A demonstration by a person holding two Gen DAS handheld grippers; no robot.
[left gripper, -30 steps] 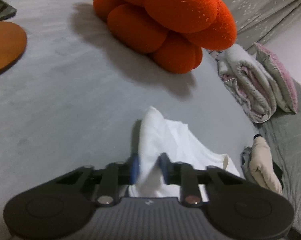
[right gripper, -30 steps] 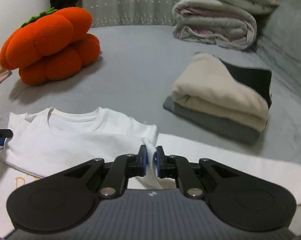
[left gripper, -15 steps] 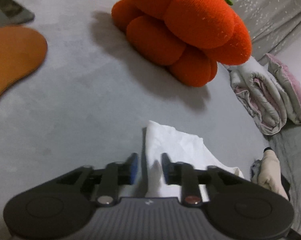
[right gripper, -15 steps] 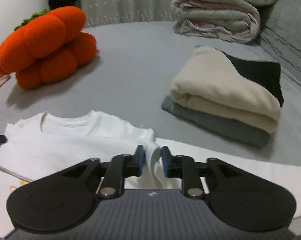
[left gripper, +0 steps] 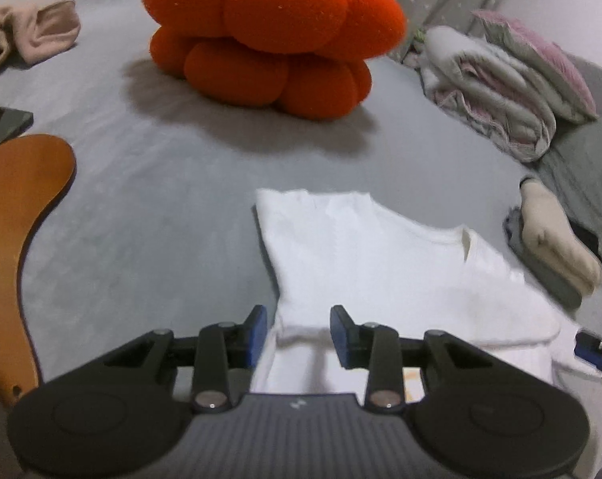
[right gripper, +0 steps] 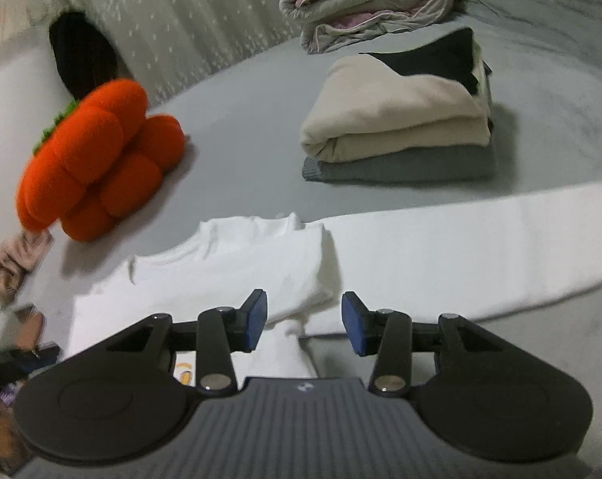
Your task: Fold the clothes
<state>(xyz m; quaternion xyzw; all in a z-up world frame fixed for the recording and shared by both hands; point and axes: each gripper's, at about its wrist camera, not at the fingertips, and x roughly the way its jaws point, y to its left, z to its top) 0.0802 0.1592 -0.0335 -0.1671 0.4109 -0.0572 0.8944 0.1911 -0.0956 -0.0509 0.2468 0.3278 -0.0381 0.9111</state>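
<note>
- Jaws of the left gripper (left gripper: 298,333) stood apart, having just opened; white shirt (left gripper: 384,263) lay loose between them
- Right gripper (right gripper: 304,329) likewise (jaws just widened, pads clear of the cloth)

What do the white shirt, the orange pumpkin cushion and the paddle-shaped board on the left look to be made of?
White shirt: soft matte knit, probably cotton; it creases and has a ribbed collar.
Orange pumpkin cushion: fuzzy plush, stuffed; rounded lobes with a nappy surface.
Paddle-shaped board: seemingly wood, smooth brown finish with a darker edge.

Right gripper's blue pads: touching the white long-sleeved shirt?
Apart. Right wrist view shows the right gripper open, bare gaps between both pads and the white shirt.
</note>
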